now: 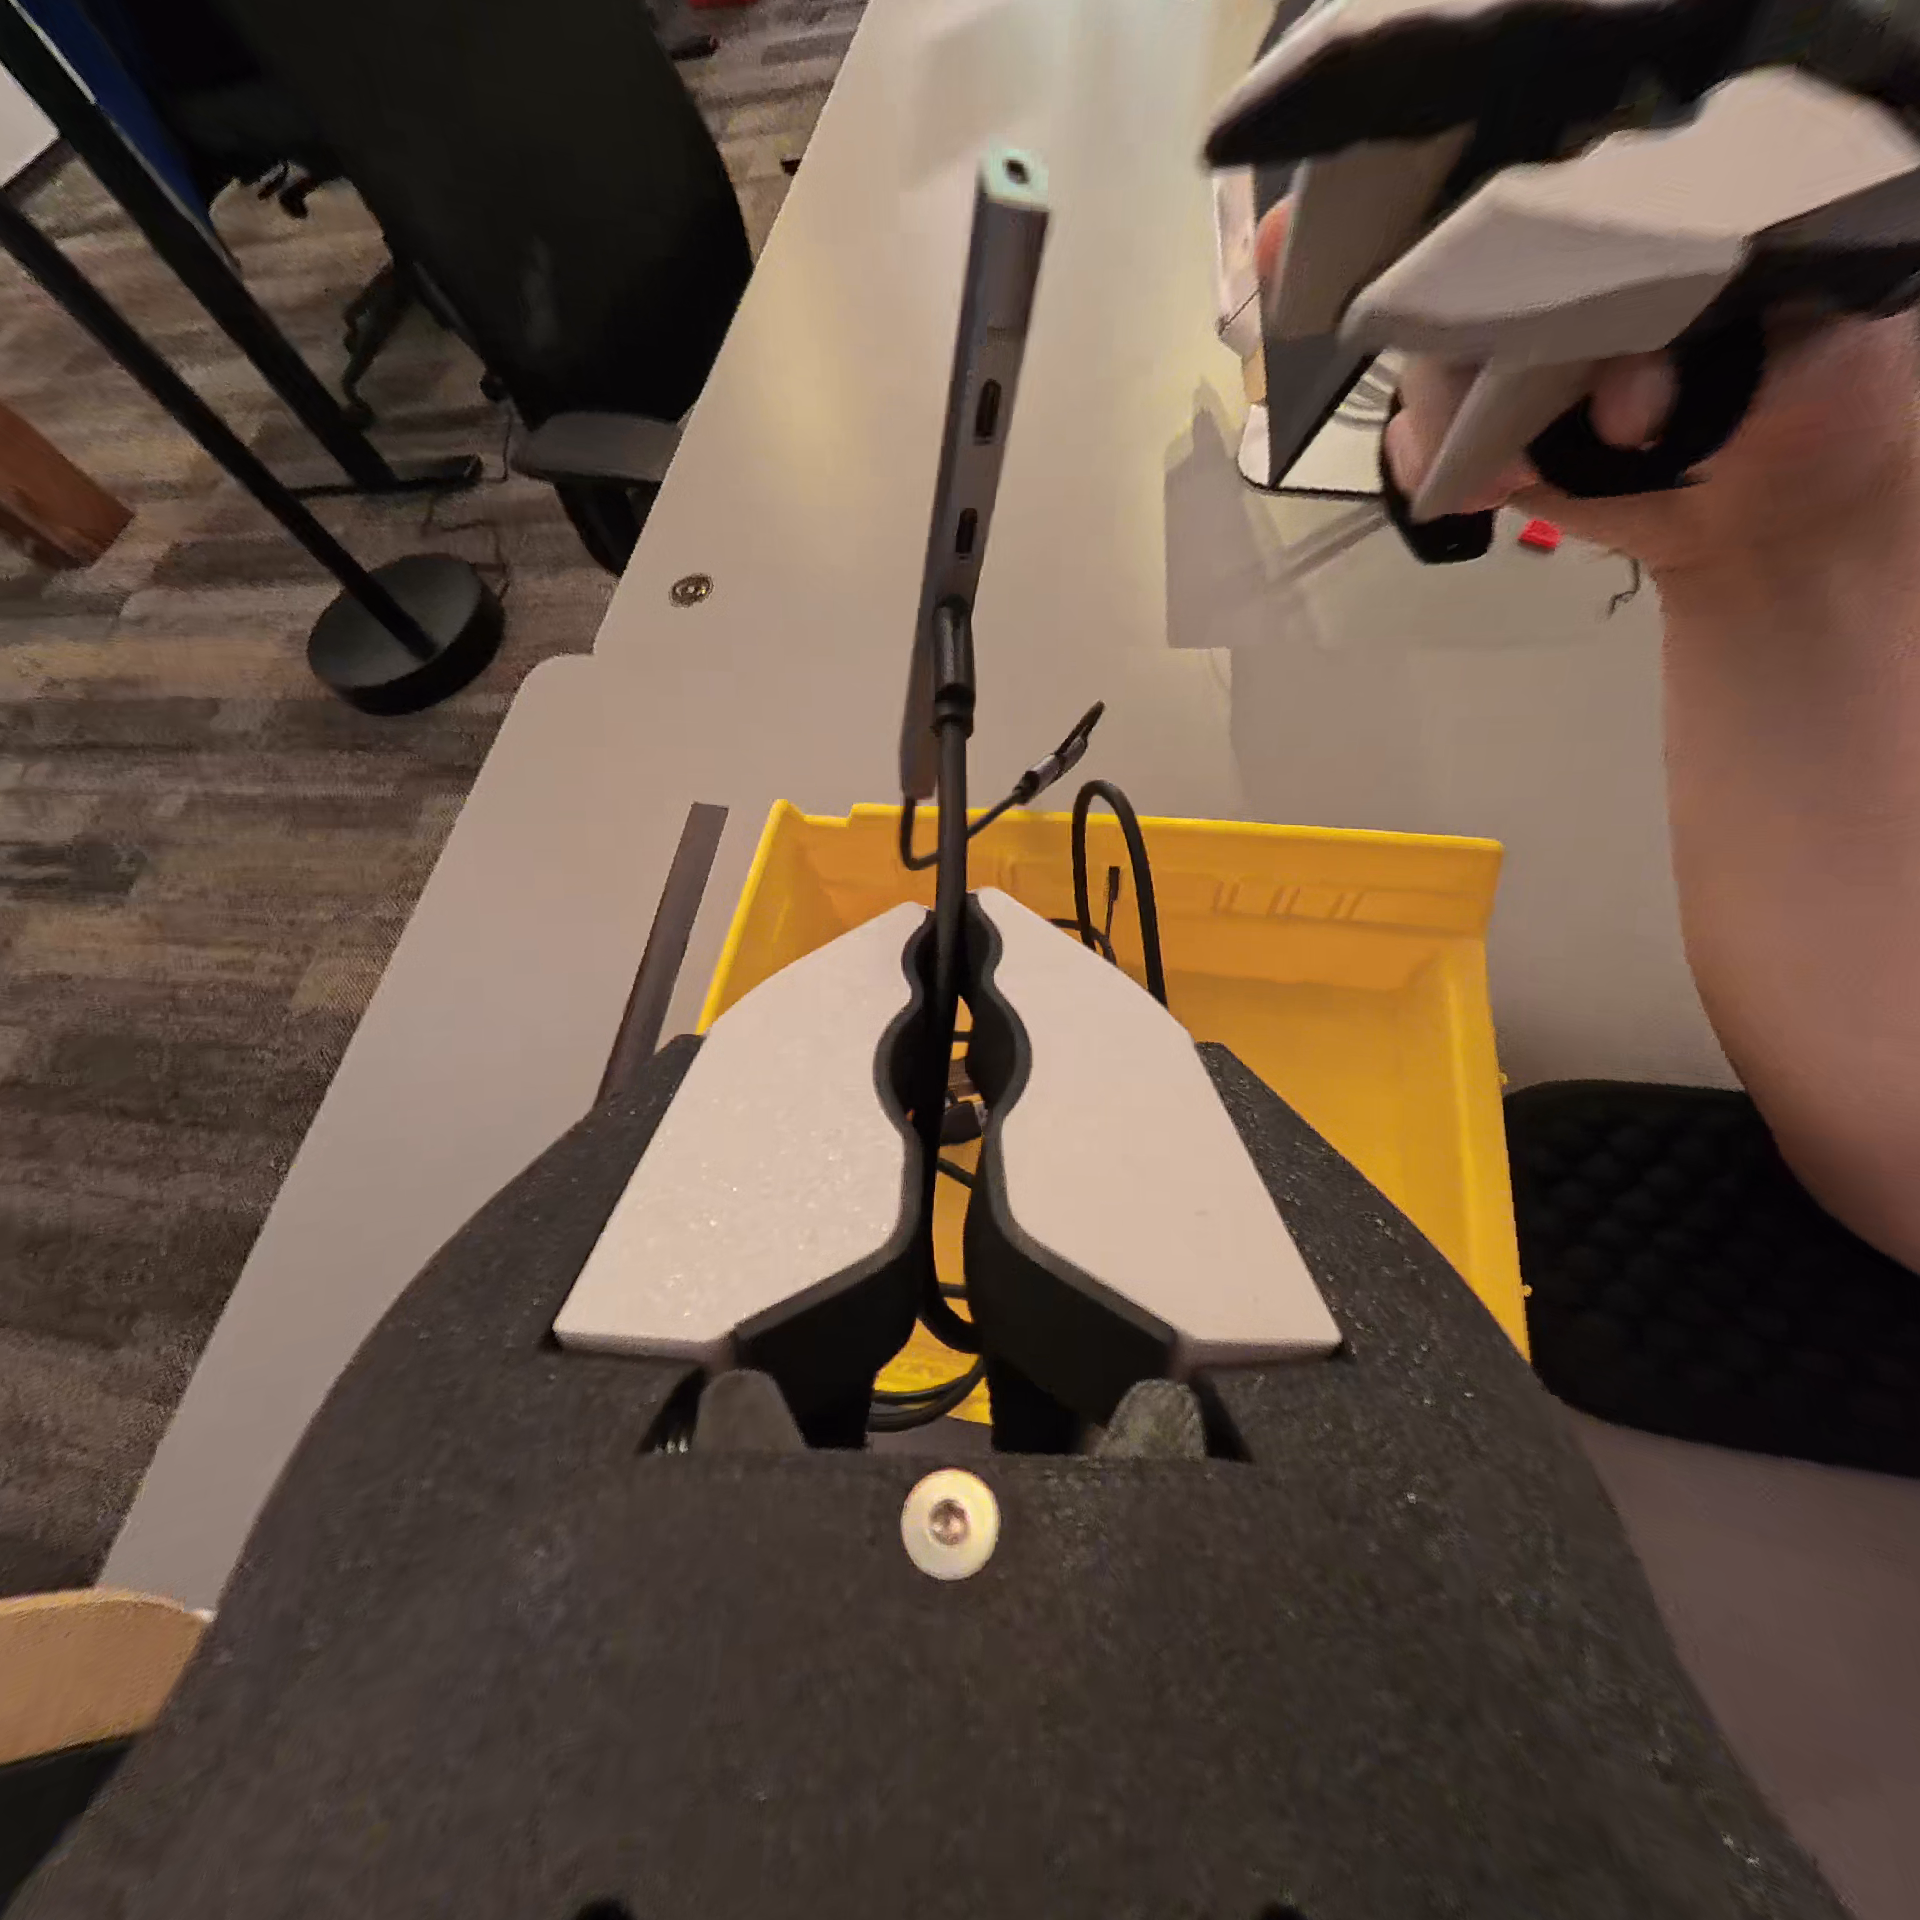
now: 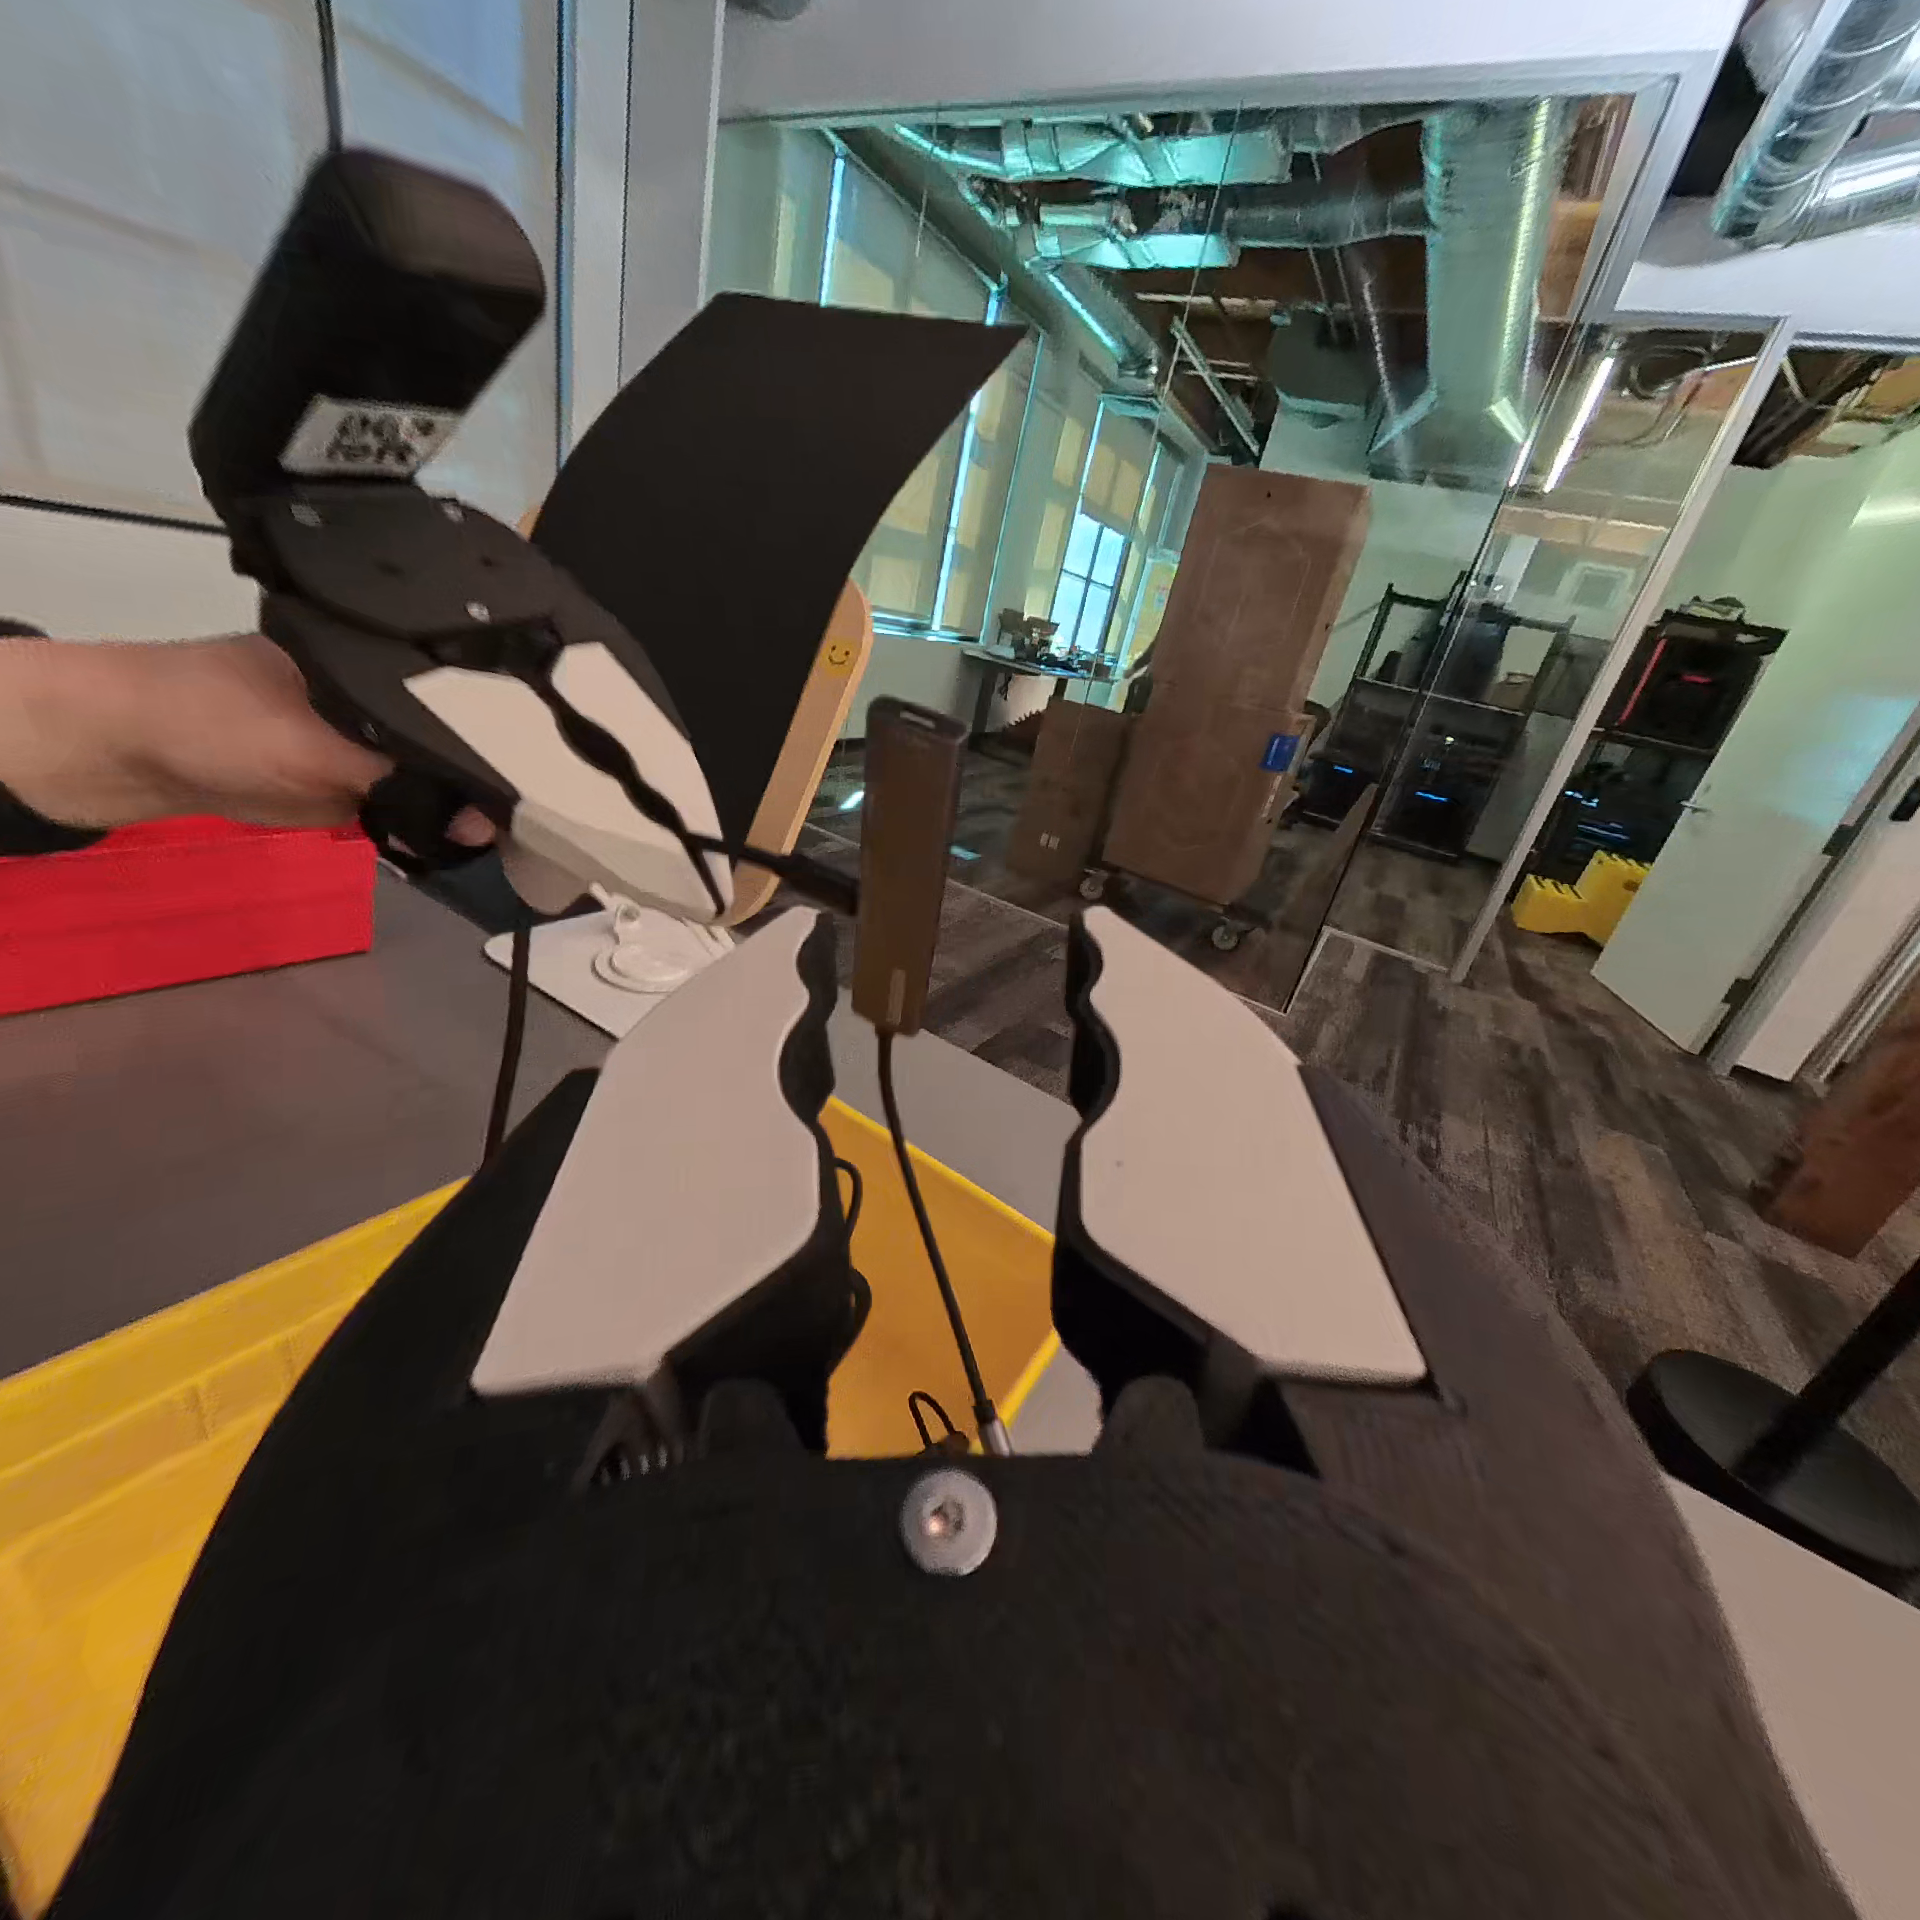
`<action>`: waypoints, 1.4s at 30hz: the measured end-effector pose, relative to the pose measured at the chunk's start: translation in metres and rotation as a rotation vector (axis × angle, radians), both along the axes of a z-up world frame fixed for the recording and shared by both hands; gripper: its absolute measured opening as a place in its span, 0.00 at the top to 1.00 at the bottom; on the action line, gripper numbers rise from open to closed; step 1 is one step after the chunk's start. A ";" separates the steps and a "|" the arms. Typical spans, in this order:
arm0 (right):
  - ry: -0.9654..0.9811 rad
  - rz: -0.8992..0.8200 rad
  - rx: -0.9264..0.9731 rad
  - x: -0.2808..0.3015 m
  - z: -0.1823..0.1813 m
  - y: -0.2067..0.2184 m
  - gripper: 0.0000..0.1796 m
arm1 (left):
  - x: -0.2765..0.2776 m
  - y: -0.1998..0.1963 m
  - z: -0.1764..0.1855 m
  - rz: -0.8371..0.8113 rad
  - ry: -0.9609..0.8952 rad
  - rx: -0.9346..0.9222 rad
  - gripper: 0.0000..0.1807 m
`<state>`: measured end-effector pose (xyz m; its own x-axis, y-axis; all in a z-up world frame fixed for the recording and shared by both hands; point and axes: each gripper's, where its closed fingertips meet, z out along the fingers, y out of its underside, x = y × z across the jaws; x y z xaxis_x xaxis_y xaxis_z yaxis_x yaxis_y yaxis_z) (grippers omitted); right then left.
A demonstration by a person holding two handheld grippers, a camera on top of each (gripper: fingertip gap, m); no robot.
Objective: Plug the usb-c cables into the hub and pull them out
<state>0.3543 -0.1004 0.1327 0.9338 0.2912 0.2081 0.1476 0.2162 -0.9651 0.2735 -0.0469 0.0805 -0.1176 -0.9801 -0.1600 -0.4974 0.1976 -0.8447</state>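
Note:
In the left wrist view my left gripper (image 1: 951, 914) is shut on a black USB-C cable (image 1: 948, 821). The cable's plug (image 1: 954, 655) sits in a side port of the grey hub (image 1: 992, 364), which stands upright in the air above the table. In the right wrist view my right gripper (image 2: 951, 925) is open. The hub (image 2: 909, 831) stands just beyond its fingertips, near the left finger, with no pad pressing on it. My left gripper (image 2: 707, 883) also shows there, holding the cable at the hub's side. The hub's own thin cable (image 2: 925, 1195) hangs down into the yellow bin (image 2: 208, 1403).
The yellow bin (image 1: 1351, 935) holds loose black cables. The pale table (image 1: 831, 468) runs ahead, with floor and a black stand base (image 1: 405, 634) to the left. A red box (image 2: 177, 904), a white plate (image 2: 561, 966) and a black curved panel (image 2: 748, 540) stand behind. The tips of one gripper are about 12 centimetres away from the tips of the other.

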 end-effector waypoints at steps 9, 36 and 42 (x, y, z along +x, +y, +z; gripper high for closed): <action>-0.040 0.091 0.028 -0.039 -0.007 0.041 0.83 | -0.006 -0.018 0.032 -0.165 -0.076 0.082 0.99; -0.152 0.021 -0.255 -0.043 -0.076 0.098 0.90 | -0.012 0.061 -0.031 0.067 0.043 0.259 0.98; -0.241 0.015 -0.022 -0.033 -0.045 0.065 0.83 | -0.016 0.075 -0.065 0.076 0.127 0.261 0.99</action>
